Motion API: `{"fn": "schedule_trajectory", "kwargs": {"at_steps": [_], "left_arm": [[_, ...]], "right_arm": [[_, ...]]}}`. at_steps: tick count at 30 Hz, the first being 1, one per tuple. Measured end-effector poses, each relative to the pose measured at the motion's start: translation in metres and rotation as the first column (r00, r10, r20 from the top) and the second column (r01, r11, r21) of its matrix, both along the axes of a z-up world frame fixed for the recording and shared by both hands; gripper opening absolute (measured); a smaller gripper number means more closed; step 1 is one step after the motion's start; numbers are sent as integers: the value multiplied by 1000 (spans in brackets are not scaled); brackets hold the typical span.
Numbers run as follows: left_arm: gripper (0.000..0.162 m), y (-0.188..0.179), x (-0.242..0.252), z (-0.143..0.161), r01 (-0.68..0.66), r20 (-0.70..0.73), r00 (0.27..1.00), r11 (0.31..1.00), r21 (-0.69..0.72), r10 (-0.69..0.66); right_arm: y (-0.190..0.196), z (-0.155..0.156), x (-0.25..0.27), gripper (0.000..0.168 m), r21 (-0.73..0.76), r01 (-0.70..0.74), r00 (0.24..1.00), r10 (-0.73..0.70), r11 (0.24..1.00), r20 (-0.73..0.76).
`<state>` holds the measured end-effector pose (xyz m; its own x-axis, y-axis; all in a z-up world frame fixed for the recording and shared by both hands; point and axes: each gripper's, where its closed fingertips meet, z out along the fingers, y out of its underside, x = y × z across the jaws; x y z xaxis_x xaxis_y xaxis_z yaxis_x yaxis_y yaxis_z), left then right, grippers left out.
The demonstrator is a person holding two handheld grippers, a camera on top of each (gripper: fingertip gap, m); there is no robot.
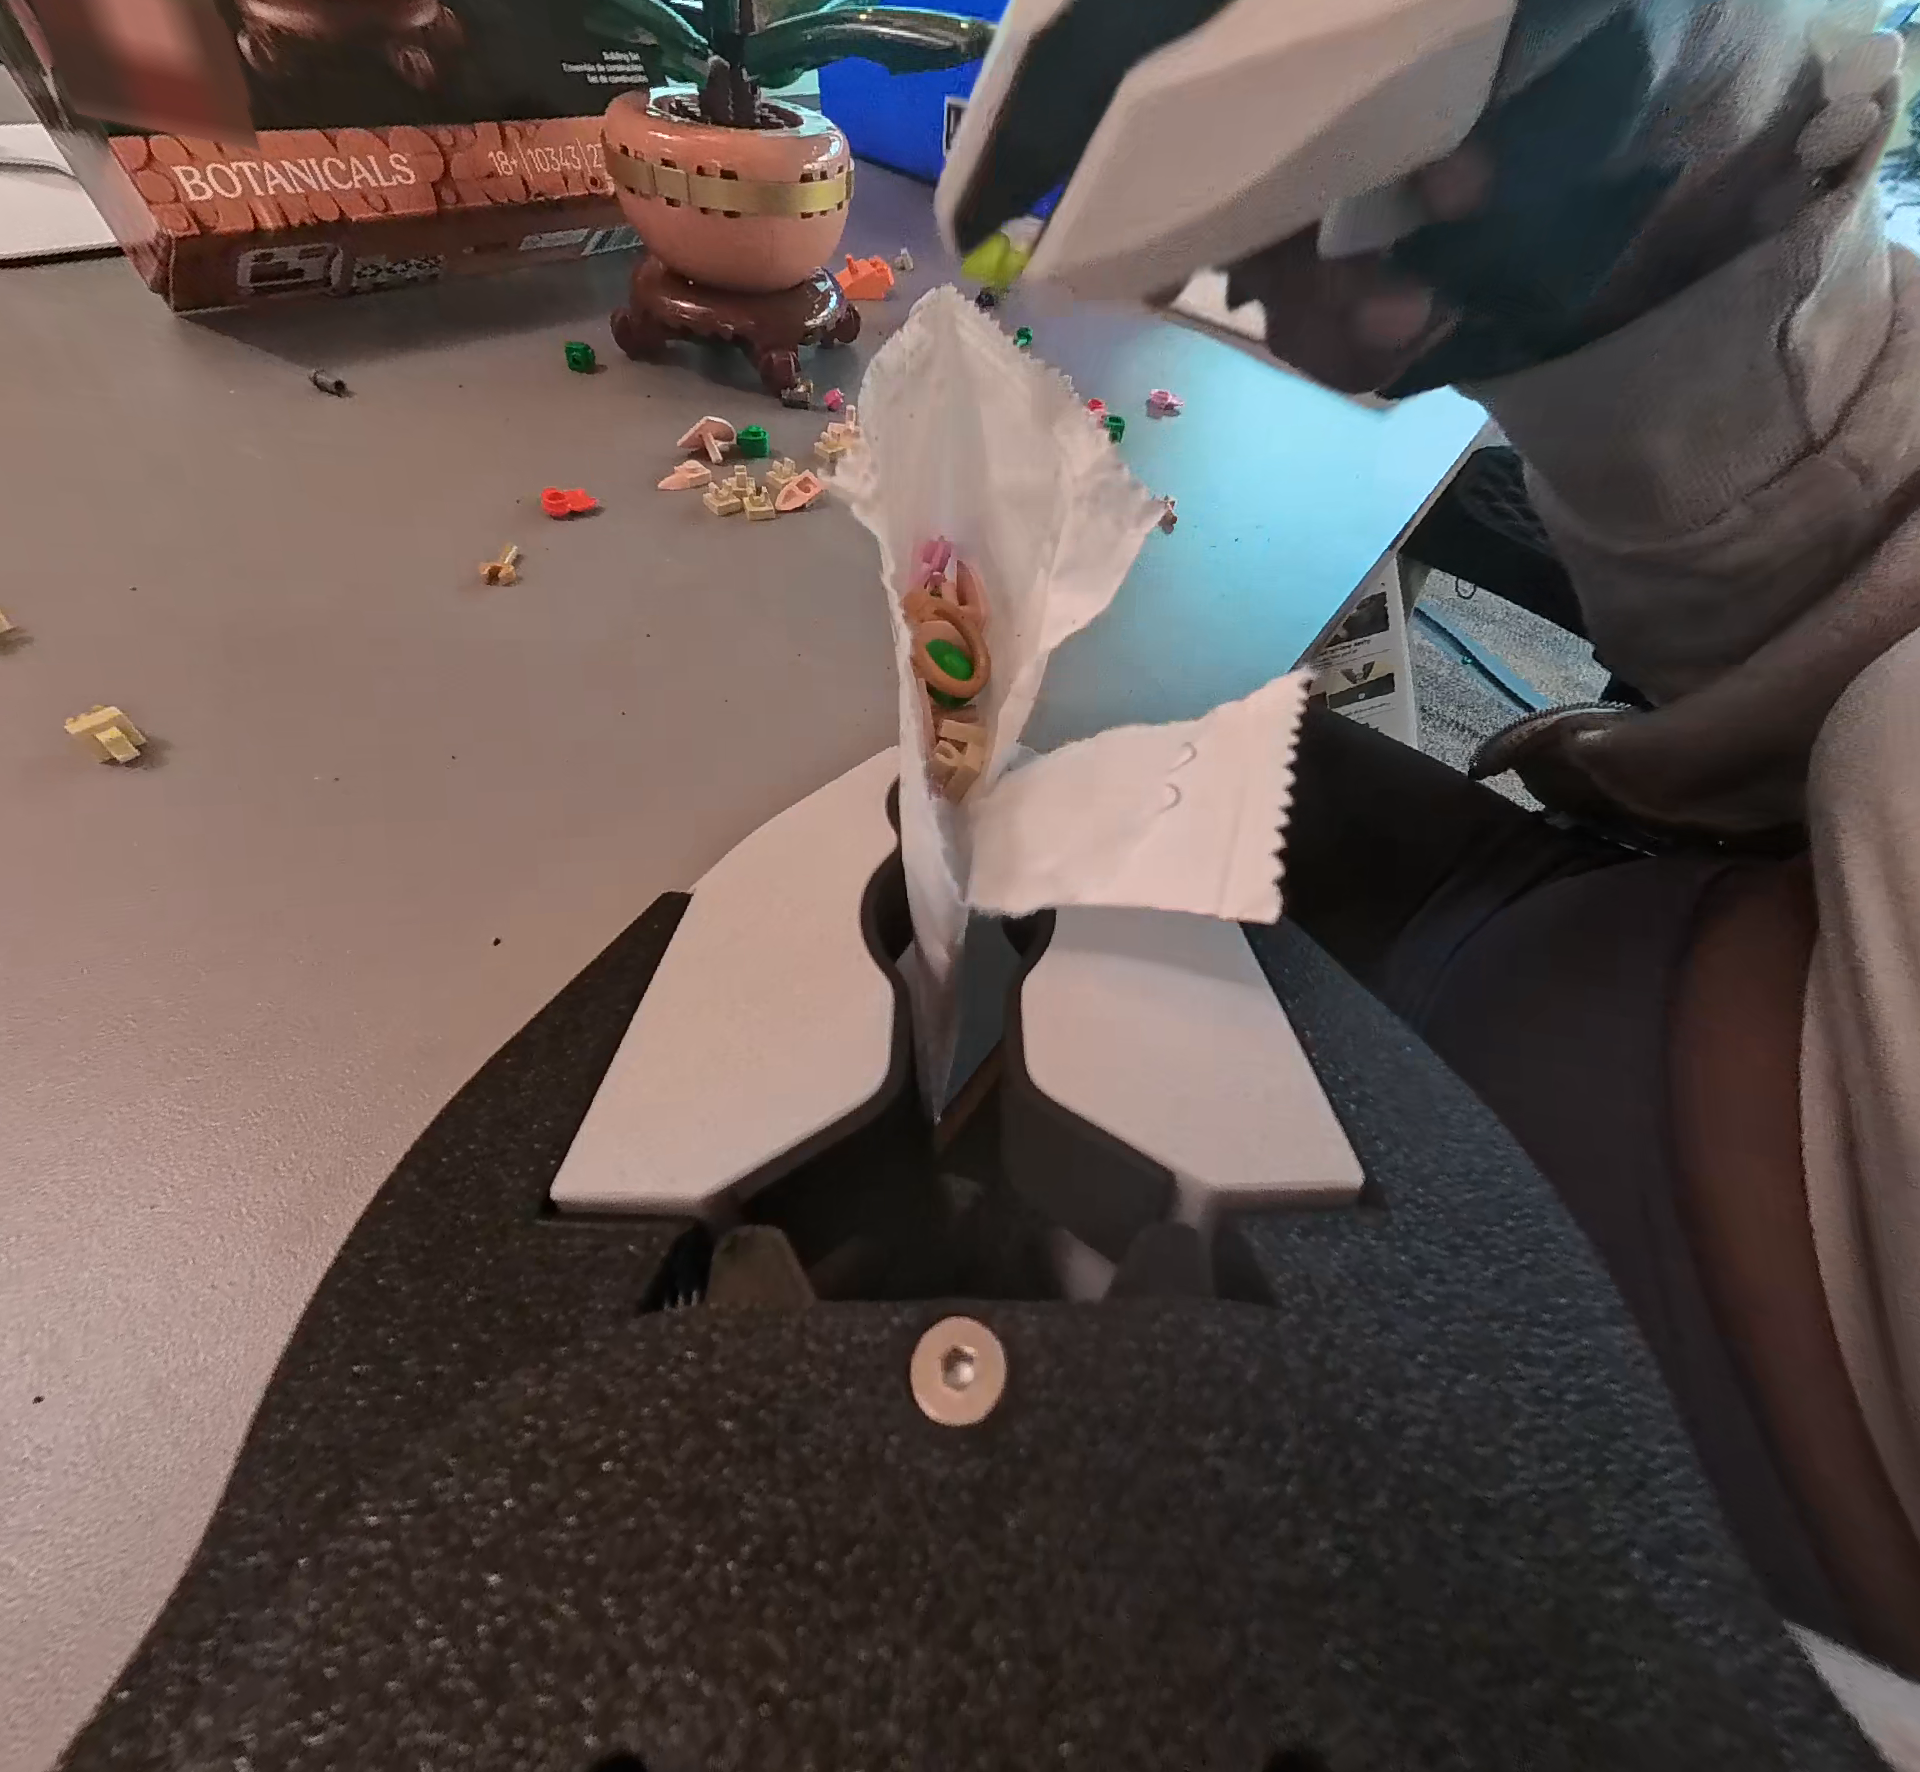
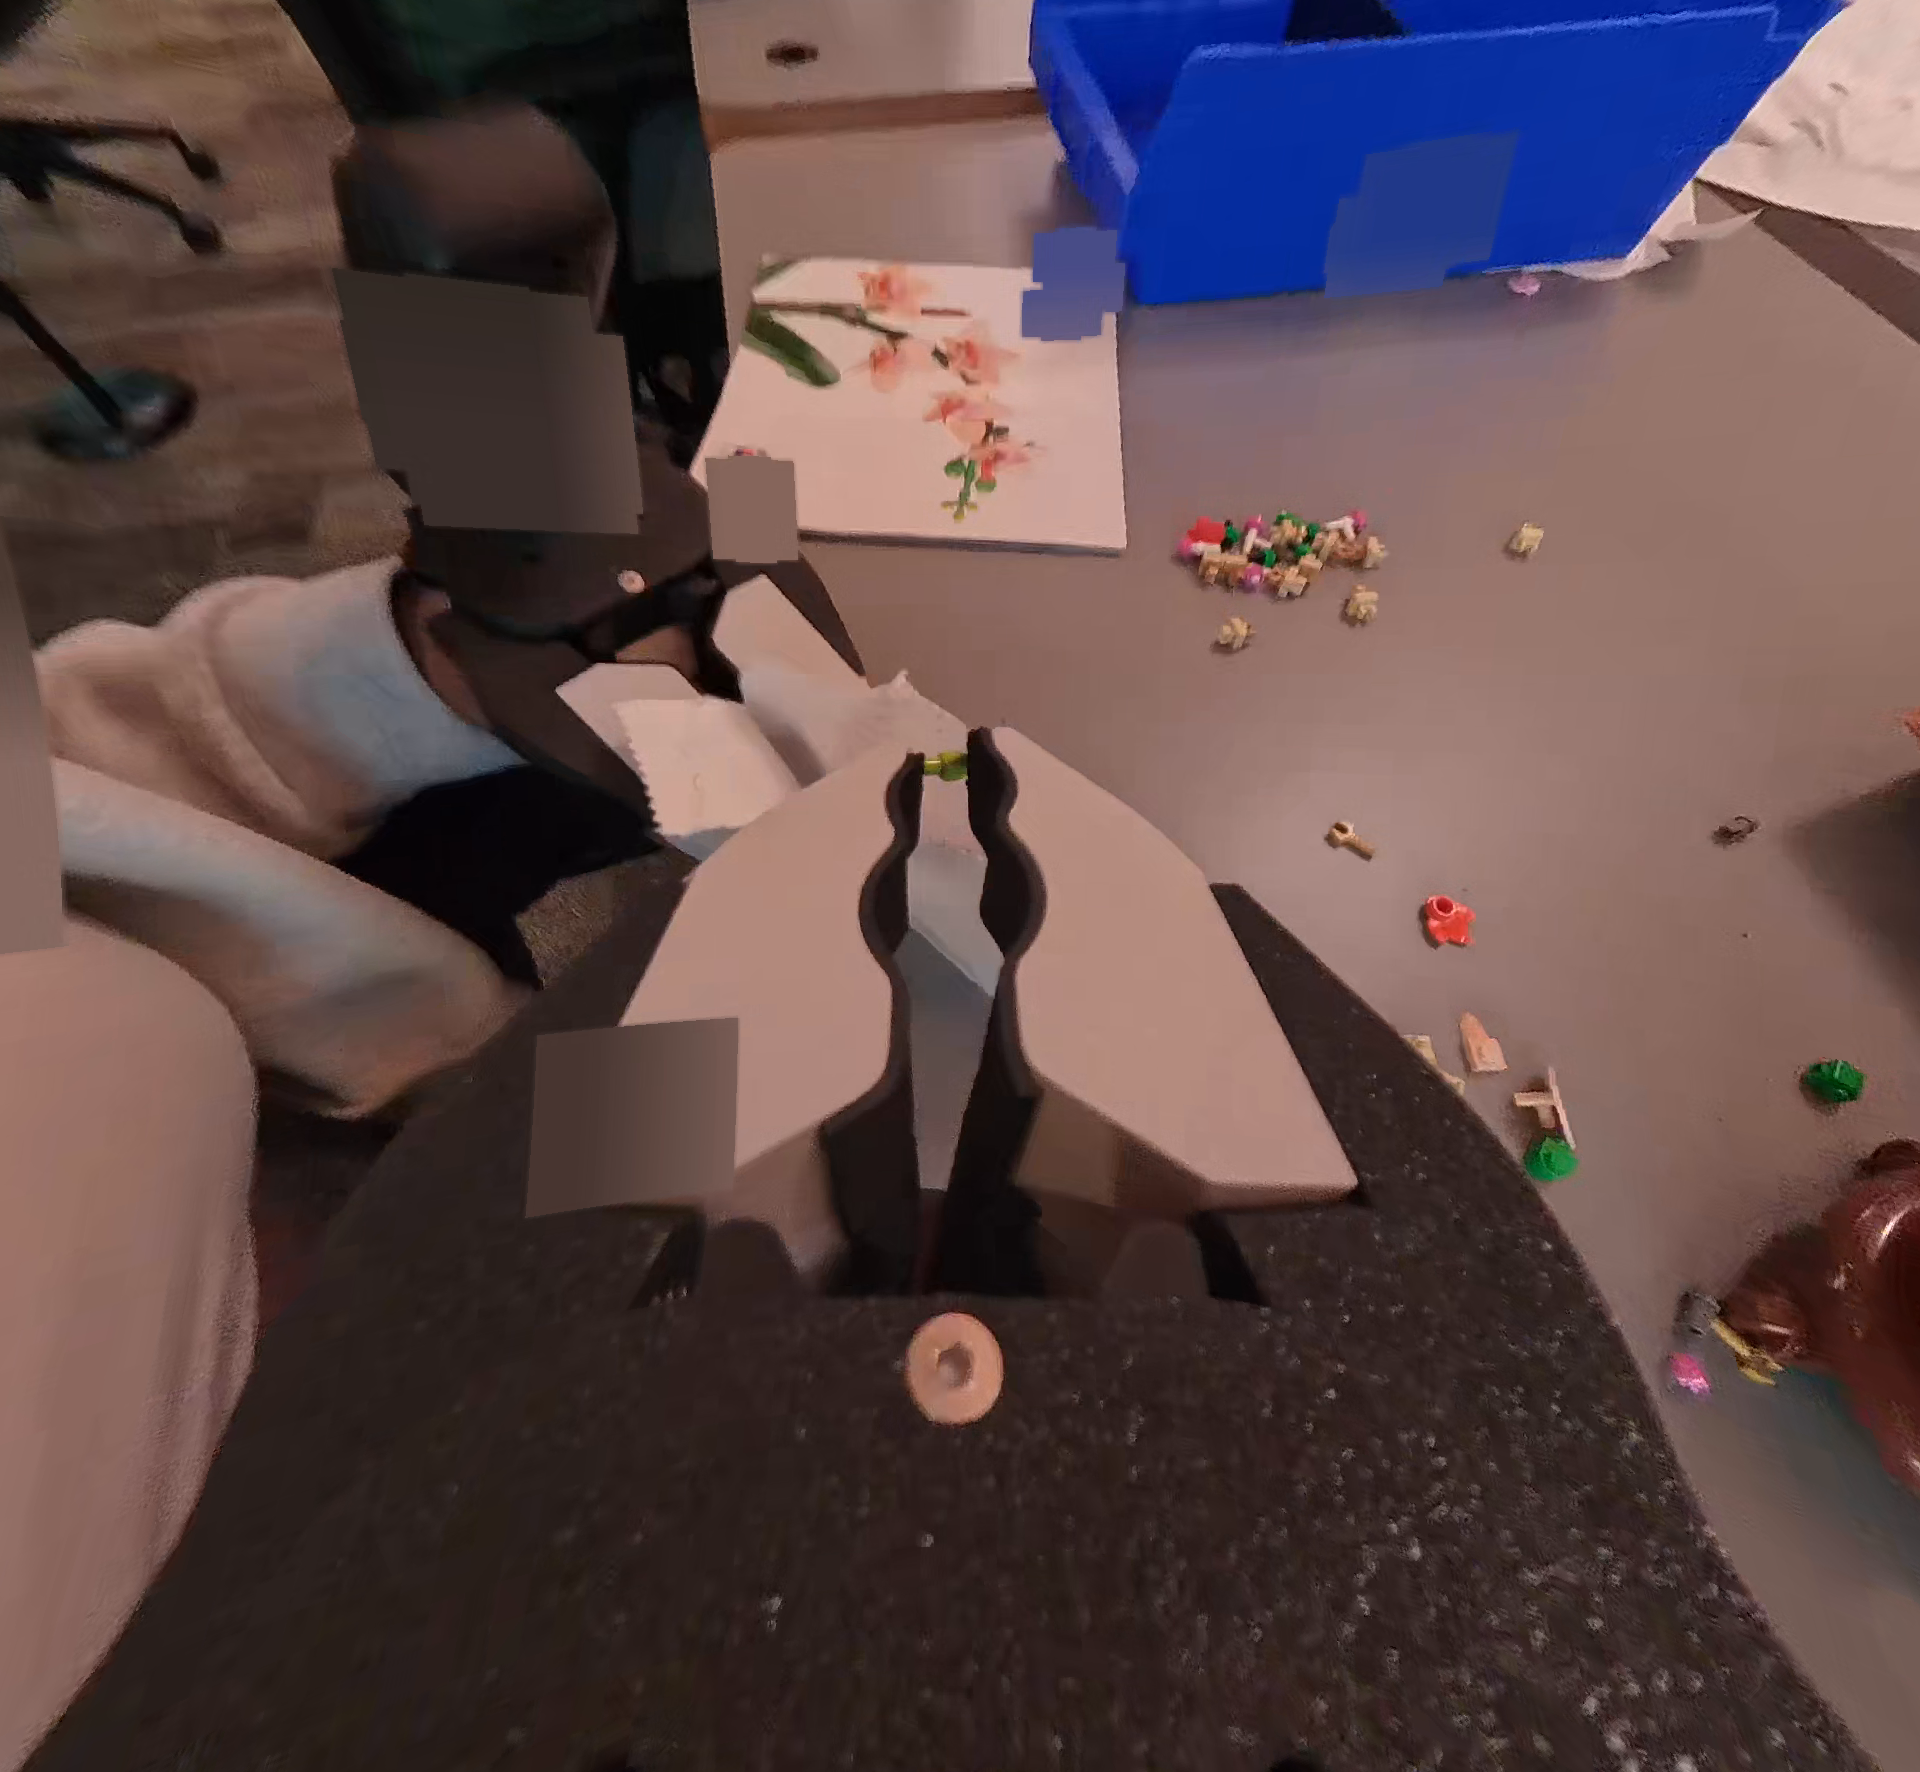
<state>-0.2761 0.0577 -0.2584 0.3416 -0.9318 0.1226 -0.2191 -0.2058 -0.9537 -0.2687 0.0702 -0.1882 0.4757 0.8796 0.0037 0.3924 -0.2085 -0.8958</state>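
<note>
Left gripper [image 1: 940,849]: clenched on the lower end of a torn white paper bag [image 1: 987,517], which stands up between its pale fingers [image 1: 769,1005] with the mouth open toward the camera.
Bag contents: small toy bricks [image 1: 948,668] sit in the fold, tan rings, a green stud and a pink bit among them; a torn flap [image 1: 1153,803] hangs off to the right over the right finger.
Right gripper [image 2: 943,766]: pinched on a tiny yellow-green brick [image 2: 943,765] at the very fingertips; in the left wrist view it hangs just above the bag's mouth, the brick [image 1: 992,257] close over the top edge.
Table [image 1: 364,787]: grey, strewn with loose pieces, tan, red [image 2: 1446,920], green [image 2: 1834,1081] and pink.
Pile: a tight heap of mixed small bricks [image 2: 1278,550] lies beyond the right gripper, well apart from it.
Brick-built plant: a pink pot with a gold band on a dark brown stand [image 1: 732,195], green leaves above, stands behind the bag; its brown foot [image 2: 1839,1275] shows at the right edge of the right wrist view.
Box: the set's printed carton [image 1: 343,60] stands upright behind the pot on the left.
Booklet: a white instruction book with an orchid picture [image 2: 925,413] lies near the table edge, just beside a blue plastic bin [image 2: 1403,81].
In the way: the bag's raised front wall hides part of the table and the scattered pieces behind it; the person's pale sleeve [image 1: 1714,434] and dark lap fill the right side.
</note>
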Motion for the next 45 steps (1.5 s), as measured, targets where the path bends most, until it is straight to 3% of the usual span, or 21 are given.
{"fn": "schedule_trajectory", "kwargs": {"at_steps": [3, 9, 12, 15, 17, 20, 24, 30, 34, 36, 37, 39, 40, 42, 45], "left_arm": [[12, 0, 0, 0, -1, -3, 1000, 1000, 3, 1], [12, 0, 0, 0, -1, -2, 1000, 1000, 1, 1], [11, 0, 0, 0, -1, 0, 1000, 1000, 1, 1], [11, 0, 1, 0, 0, 2, 1000, 1000, 1, 0], [11, 0, 0, 0, 2, 3, 1000, 1000, 1, -2], [11, 0, 0, 0, 0, 0, 1000, 1000, 5, 0], [11, 1, 1, -1, -5, -11, 1000, 1000, 21, 5], [11, 2, 2, -3, -16, -36, 999, 999, 43, 18], [11, 2, 3, -4, -22, -44, 999, 998, 52, 24], [11, 2, 3, -4, -24, -45, 999, 999, 48, 26], [11, 3, 3, -4, -25, -48, 998, 999, 44, 27], [10, 4, 3, -5, -23, -65, 998, 999, 32, 25], [10, 3, 4, -6, -17, -77, 997, 999, 30, 19], [9, 2, 5, -7, 1, -95, 995, 1000, 24, 1], [8, 2, 8, -8, 31, -113, 993, 999, 11, -29]], "right_arm": [[5, -19, -1, 13, -19, 24, 997, -22, 1000, 77], [1, -12, 2, 22, 6, 20, 998, -20, 1000, 61], [3, -7, 5, 31, 51, 21, 998, -24, 998, 57], [14, -3, 18, 38, 162, 112, 984, -132, 981, 119], [37, 3, 42, 48, 292, 279, 927, -336, 915, 169], [64, 7, 88, 56, 432, 502, 761, -620, 750, 191], [69, 8, 125, 53, 396, 699, 631, -774, 595, 51], [65, 3, 166, 68, 315, 805, 532, -847, 502, -11], [56, 1, 167, 71, 265, 805, 560, -827, 531, -43], [50, 2, 160, 70, 247, 773, 612, -789, 584, -53], [45, 4, 147, 67, 230, 725, 678, -732, 650, -69], [24, 10, 102, 67, 202, 489, 872, -473, 848, -124], [10, 12, 83, 65, 187, 370, 926, -347, 910, -146], [-12, 16, 59, 63, 189, 209, 968, -175, 960, -181], [-27, 13, 49, 60, 195, 98, 984, -65, 976, -169]]}}
